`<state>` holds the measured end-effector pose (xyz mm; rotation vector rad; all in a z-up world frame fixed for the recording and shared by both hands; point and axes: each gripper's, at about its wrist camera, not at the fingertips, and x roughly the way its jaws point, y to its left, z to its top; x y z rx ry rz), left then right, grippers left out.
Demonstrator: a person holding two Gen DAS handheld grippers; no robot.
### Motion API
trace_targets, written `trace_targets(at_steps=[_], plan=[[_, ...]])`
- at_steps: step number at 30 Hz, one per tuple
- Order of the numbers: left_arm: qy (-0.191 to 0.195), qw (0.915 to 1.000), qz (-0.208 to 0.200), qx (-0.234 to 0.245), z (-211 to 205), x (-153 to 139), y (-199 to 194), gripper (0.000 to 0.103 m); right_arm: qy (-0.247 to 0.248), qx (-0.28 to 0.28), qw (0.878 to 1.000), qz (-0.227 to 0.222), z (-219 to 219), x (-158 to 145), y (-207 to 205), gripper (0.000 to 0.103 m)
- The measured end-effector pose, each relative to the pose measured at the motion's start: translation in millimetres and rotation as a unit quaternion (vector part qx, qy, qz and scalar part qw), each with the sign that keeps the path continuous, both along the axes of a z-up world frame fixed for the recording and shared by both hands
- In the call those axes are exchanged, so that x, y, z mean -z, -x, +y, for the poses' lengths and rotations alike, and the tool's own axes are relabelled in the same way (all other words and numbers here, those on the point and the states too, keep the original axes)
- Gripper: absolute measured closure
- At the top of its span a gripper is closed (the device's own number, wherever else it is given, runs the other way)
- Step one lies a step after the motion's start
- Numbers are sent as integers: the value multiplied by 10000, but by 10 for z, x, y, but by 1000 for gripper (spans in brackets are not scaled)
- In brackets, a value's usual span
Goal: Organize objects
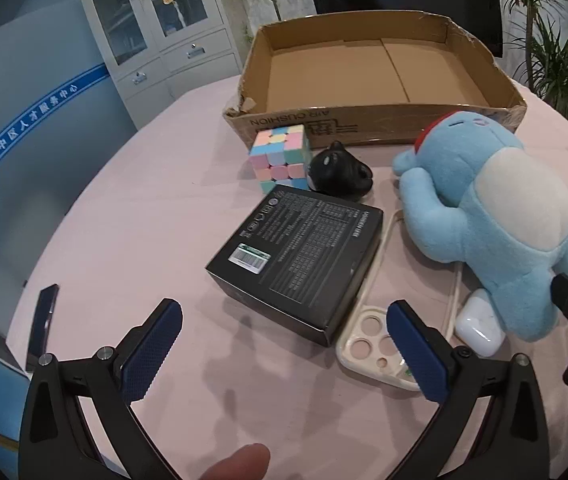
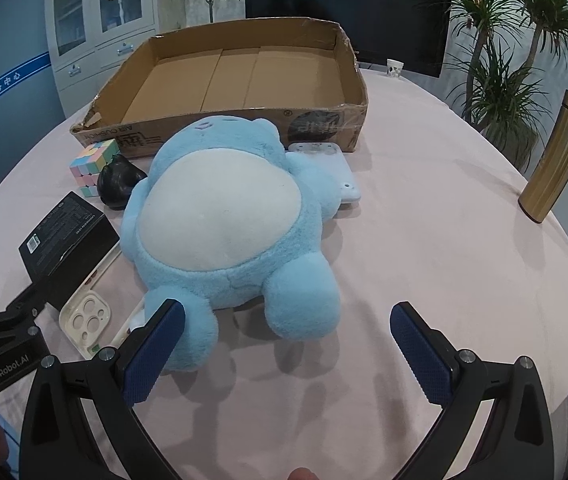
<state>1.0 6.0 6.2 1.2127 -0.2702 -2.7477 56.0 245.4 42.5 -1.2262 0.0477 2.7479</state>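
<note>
A shallow open cardboard box point(image 1: 363, 120) point(image 2: 244, 120) stands at the back of the pink table, nothing in it. In front lie a pastel cube point(image 1: 280, 156) point(image 2: 92, 166), a black rounded object point(image 1: 339, 172) point(image 2: 118, 182), a black carton point(image 1: 295, 256) point(image 2: 64, 240), a cream phone case point(image 1: 367, 340) point(image 2: 84, 320), a white earbud case point(image 1: 479, 324) and a blue plush toy point(image 1: 495, 216) point(image 2: 228, 216) on its back. My left gripper point(image 1: 284, 340) is open, just short of the carton. My right gripper point(image 2: 287, 344) is open at the plush's feet.
A pale blue flat device point(image 2: 335, 168) lies by the plush's arm. A gold flask point(image 2: 555, 164) stands at the right edge. A dark phone point(image 1: 42, 324) lies at the table's left edge. A small cup point(image 2: 395, 67), a monitor, plants and a cabinet are behind.
</note>
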Motion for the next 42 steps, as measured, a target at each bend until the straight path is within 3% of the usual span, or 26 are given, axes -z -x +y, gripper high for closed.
trace_targets(at_steps=[18, 20, 22, 23, 24, 26, 27, 30, 32, 34, 37, 40, 42], plan=[[-207, 9995, -87, 208, -9, 0, 2, 1, 100, -84, 9999, 37, 6, -22, 2, 0], [-466, 9980, -152, 395, -77, -29, 34, 1, 247, -189, 9994, 125, 45, -60, -10, 0], [-1274, 9894, -312, 628, -271, -85, 127, 1, 475, -329, 9979, 277, 144, -147, -36, 0], [-1745, 9812, -366, 744, -373, -111, 171, 1, 551, -355, 9971, 394, 224, -214, -56, 0], [-2422, 9649, -447, 907, -513, -138, 230, 1, 507, -283, 9972, 462, 297, -273, -64, 0], [-3039, 9453, -570, 1040, -649, -161, 305, 1, 444, -206, 9973, 554, 407, -351, -71, 0], [-3188, 9398, -534, 1111, -688, -186, 334, 1, 582, -260, 9960, 620, 492, -387, -70, 0], [-3171, 9348, 90, 1596, -667, -357, 381, 1, 1398, -556, 9868, 592, 738, -404, -5, 0], [-3044, 9333, 107, 1901, -581, -458, 436, 1, 1697, -660, 9810, 666, 862, -415, 55, 0], [-2961, 9277, -42, 2273, -437, -580, 580, 1, 1927, -772, 9763, 612, 968, -408, 189, 0], [-2956, 9191, -195, 2597, -164, -623, 825, 1, 2380, -997, 9660, 150, 1088, -319, 507, 0], [-2803, 9194, -868, 2618, 124, -376, 1160, 1, 2699, -958, 9574, -379, 1170, -141, 810, 0], [-2958, 9149, -1215, 2466, 204, -206, 1317, 9, 2913, -900, 9505, -608, 1226, -13, 971, 0]])
